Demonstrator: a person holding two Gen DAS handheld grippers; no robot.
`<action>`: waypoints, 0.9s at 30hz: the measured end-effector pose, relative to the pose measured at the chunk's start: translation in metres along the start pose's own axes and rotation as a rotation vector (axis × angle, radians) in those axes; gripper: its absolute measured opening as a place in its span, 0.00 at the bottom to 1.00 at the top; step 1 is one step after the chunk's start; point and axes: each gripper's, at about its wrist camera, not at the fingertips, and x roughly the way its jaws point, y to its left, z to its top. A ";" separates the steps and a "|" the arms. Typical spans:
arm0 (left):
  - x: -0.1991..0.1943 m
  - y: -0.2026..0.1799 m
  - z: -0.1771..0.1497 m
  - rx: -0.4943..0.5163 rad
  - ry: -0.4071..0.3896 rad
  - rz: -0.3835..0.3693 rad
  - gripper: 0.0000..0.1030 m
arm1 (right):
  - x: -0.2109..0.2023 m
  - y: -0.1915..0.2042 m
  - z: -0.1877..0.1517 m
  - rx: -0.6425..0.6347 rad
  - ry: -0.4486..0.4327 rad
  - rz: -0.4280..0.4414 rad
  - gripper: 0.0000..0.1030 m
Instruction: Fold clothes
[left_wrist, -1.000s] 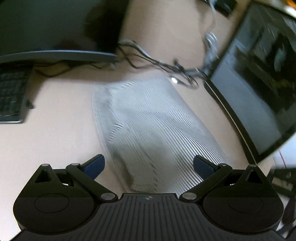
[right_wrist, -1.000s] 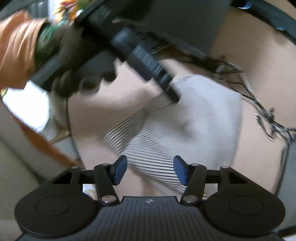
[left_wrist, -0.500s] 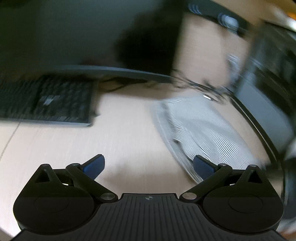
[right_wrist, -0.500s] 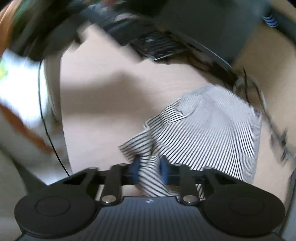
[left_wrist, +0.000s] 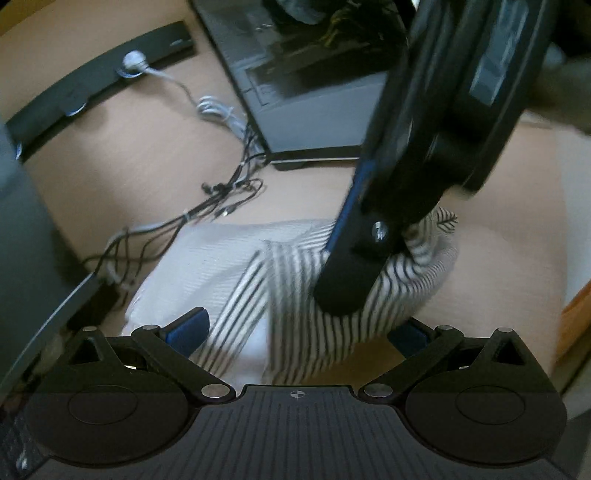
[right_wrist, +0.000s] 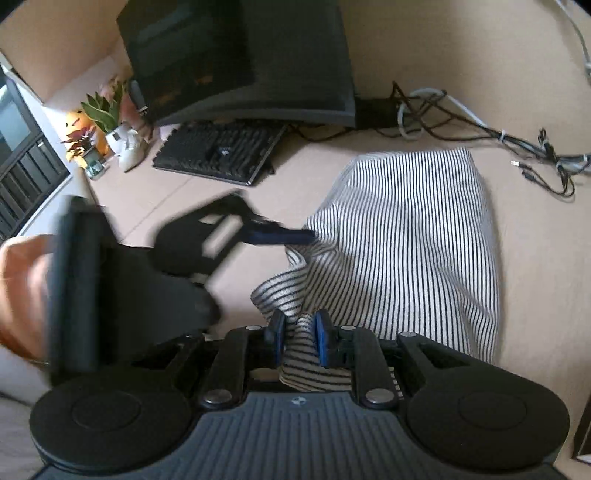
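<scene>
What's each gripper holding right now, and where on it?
Right gripper is shut on the striped garment, pinching a bunched fold at its near edge. Left gripper is open and holds nothing.

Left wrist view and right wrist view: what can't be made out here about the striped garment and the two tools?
- Left tool, left wrist view: fingers wide apart; whether they touch the black-and-white striped cloth garment is unclear through blur.
- Right tool, left wrist view: its black body hides its grip point.
- Garment, right wrist view: near edge hidden behind the right tool.
- Garment type: unclear, bunched.
</scene>
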 end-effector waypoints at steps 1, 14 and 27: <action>0.004 -0.003 0.000 0.015 -0.007 -0.014 1.00 | -0.006 0.000 0.000 -0.004 -0.012 0.003 0.16; 0.009 0.055 0.001 -0.421 -0.010 -0.268 0.44 | -0.058 -0.029 -0.049 -0.281 -0.009 -0.406 0.66; -0.002 0.088 0.001 -0.608 0.034 -0.255 0.44 | 0.044 -0.004 -0.063 -0.761 -0.054 -0.564 0.61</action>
